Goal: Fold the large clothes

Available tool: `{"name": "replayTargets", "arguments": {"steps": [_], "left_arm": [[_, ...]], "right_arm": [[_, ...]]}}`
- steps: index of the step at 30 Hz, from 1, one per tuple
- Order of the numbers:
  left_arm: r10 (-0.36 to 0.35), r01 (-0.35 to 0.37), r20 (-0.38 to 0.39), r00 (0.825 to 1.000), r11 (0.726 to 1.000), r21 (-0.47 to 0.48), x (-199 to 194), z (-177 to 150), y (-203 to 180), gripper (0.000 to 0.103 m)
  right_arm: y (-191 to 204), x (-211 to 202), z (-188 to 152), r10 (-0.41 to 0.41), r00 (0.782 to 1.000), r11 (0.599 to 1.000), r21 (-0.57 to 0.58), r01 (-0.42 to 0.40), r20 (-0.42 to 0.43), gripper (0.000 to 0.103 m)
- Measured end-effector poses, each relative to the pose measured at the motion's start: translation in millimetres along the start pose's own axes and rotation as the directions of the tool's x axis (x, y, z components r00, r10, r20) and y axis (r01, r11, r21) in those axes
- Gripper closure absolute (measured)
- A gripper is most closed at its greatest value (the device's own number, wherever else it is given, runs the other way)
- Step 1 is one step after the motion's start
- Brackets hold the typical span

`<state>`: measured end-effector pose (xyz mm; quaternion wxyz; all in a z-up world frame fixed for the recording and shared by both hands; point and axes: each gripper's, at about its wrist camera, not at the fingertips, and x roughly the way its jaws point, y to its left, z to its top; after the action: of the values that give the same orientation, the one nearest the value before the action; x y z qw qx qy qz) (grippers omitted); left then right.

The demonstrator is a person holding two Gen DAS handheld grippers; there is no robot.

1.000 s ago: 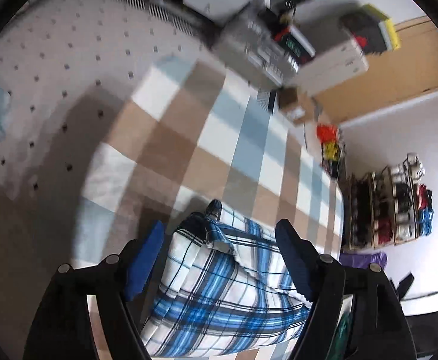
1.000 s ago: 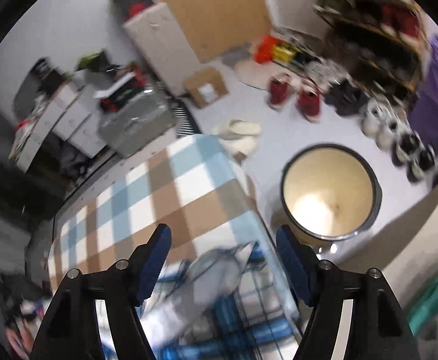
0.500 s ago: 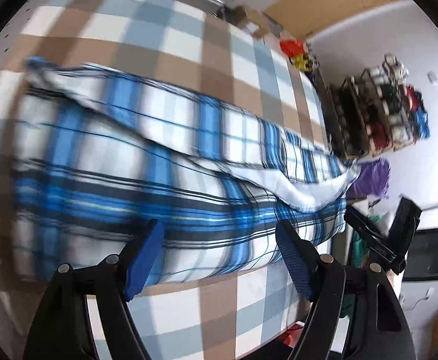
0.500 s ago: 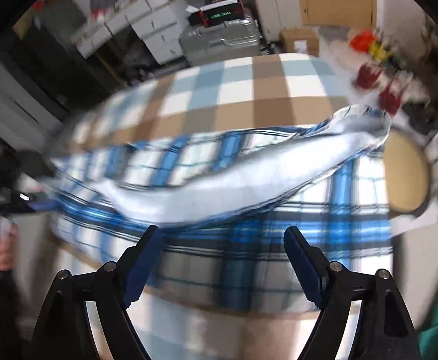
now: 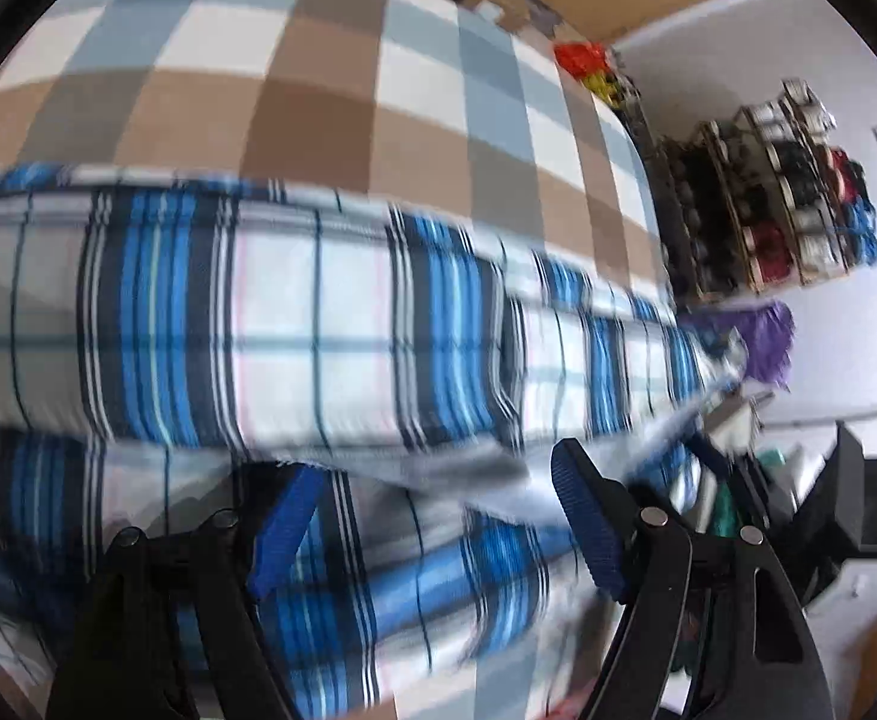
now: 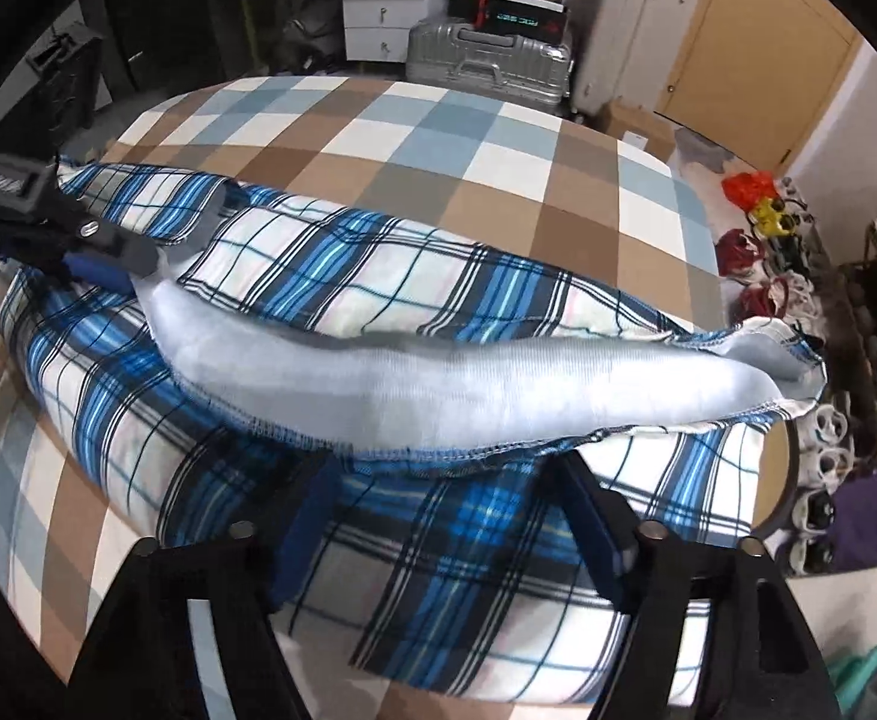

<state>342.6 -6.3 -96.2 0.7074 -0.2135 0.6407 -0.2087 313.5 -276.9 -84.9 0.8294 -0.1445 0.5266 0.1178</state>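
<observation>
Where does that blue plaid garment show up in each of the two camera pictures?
Left wrist: plaid garment fills the middle, left edge to right, blurred.
Right wrist: it lies across the centre, pale lining turned up.
Shared landmark: the checked cover beneath it, also in the right view.

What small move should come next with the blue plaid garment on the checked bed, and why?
Probably lower the right hand-held gripper onto the pale, turned-out hem of the blue plaid garment and close on it. Its jaws have just been closing but pinch nothing yet. The hem bulges up, lining outward, so the fold over the checked bedcover is not flat.
</observation>
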Motion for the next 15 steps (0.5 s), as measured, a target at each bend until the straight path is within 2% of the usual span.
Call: {"name": "replayTargets", "arguments": {"steps": [2, 3, 4, 5, 9, 12, 15], "left_arm": [[-0.015, 0.015, 0.029, 0.999, 1.0, -0.008, -3, 2, -1, 0.038], [-0.021, 0.021, 0.039, 0.999, 1.0, -0.001, -4, 3, -4, 0.058], [-0.018, 0.017, 0.039, 0.999, 1.0, 0.016, -2, 4, -8, 0.083], [-0.011, 0.009, 0.037, 0.999, 0.999, 0.035, -2, 6, -11, 0.092], [0.035, -0.044, 0.089, 0.995, 0.994, 0.097, -11, 8, -24, 0.098], [0.038, -0.048, 0.106, 0.994, 0.995, 0.088, -16, 11, -21, 0.099], [0.047, -0.055, 0.121, 0.992, 0.997, 0.061, -22, 14, -16, 0.099]], "right_arm": [[-1, 0, 0, -0.003, 1.0, 1.0, -0.002, 0.003, 0.021, 0.04], [-1, -3, 0, -0.001, 0.999, 1.0, -0.002, 0.001, 0.037, 0.04], [-1, -6, 0, 0.002, 0.999, 1.0, 0.001, -0.002, 0.049, 0.04], [-2, -9, 0, 0.011, 0.998, 1.0, 0.006, -0.012, 0.067, 0.041], [-8, -25, 2, 0.015, 0.99, 1.0, 0.022, -0.018, 0.141, 0.04], [-8, -33, 2, 0.031, 0.987, 0.999, -0.014, -0.029, 0.156, 0.04], [-4, -35, 3, 0.053, 0.988, 0.998, -0.053, -0.046, 0.144, 0.035]]}}
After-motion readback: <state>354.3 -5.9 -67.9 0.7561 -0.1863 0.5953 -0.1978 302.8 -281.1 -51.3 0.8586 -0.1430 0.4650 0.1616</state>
